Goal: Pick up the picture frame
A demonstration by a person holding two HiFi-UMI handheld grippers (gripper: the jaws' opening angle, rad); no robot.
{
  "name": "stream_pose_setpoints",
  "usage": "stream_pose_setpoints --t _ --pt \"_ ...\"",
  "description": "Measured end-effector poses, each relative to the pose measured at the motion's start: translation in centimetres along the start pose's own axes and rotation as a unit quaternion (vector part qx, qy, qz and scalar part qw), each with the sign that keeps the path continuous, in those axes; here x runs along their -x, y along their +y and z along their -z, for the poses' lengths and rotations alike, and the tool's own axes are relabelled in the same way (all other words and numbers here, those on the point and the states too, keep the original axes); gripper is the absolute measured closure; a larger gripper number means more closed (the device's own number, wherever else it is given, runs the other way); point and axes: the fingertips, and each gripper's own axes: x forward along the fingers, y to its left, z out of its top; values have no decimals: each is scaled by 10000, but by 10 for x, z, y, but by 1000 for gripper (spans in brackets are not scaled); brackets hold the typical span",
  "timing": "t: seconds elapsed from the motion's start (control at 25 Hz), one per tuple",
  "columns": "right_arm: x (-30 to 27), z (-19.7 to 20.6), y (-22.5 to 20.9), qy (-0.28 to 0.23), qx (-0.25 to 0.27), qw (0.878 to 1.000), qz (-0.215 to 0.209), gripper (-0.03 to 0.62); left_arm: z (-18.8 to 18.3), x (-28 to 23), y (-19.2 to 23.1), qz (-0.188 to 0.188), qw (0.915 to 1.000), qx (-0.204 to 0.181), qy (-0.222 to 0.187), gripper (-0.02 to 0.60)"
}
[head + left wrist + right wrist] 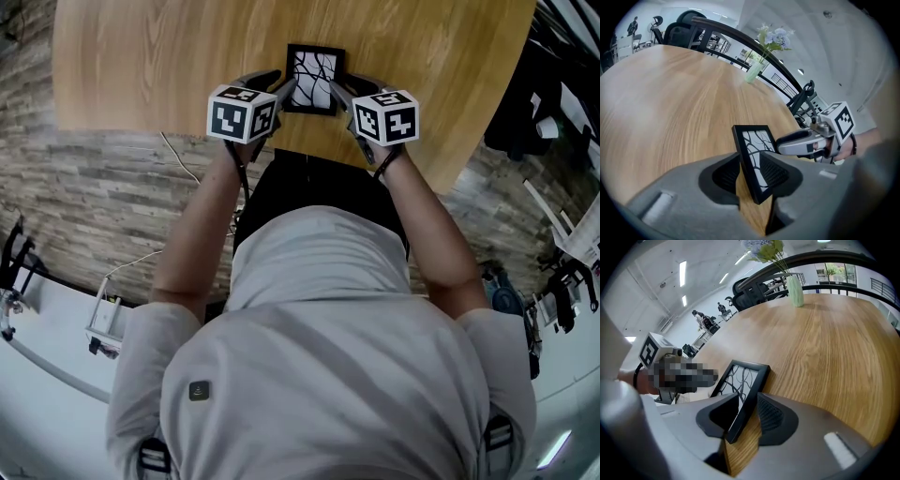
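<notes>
Picture frame (314,80): a small black frame with a white picture of dark branching lines. It sits on the counter near the edge closest to the person. It is tilted rather than flat in both gripper views (757,154) (743,385).

Frame's sides: its left side lies between the jaws of the left gripper, and its right side between the jaws of the right gripper.

Left gripper (277,86): jaws spread wide, with the frame's edge standing in the gap (751,168). Bare wood shows beside the frame, between the pads. The jaws do not clamp it.

Right gripper (352,91): jaws also spread wide around the frame's other edge (749,411), with wood showing in the gap. There is no clamp here either. From the left gripper view, the right gripper (801,140) sits just behind the frame.

Marker cubes: a white cube with black square markers tops each gripper, one on either side of the frame.

Counter (141,56): a light wooden top with a rounded outline (670,93) (834,333).

Vase (753,70): pale green, holding pale flowers. It stands at the far side of the counter, well apart from the frame (794,289).

Person (328,356): seen from above in a grey shirt, with both forearms reaching forward to the grippers.

Floor (94,187): grey stone-patterned strips beneath the counter's edge.

Chairs (684,23): dark office chairs beyond the counter.
</notes>
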Motion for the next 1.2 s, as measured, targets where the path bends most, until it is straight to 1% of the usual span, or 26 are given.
stream_pose_setpoints --t 0.28,0.48,0.6,0.72,0.92,1.08,1.2 --pt "-6 3 -2 96 -42 9999 30 456 2 -11 0 -1 9998 44 176 442" --pt "-6 3 -2 145 -19 9999 52 457 3 -16 0 -34 9997 90 216 442" --pt "-7 3 -3 168 42 9998 68 464 3 -17 3 -91 9997 75 226 463" --pt "-6 3 -3 183 34 9997 125 465 2 -17 4 -157 9997 29 207 482" --pt "-8 3 -5 39 -387 9992 0 480 3 -18 6 -98 9998 137 76 489" --pt "-8 2 -6 -55 -403 9992 22 484 3 -18 7 -82 9998 167 55 489" --pt "-7 2 -6 -98 -432 9990 35 485 2 -18 6 -8 9996 282 -58 492"
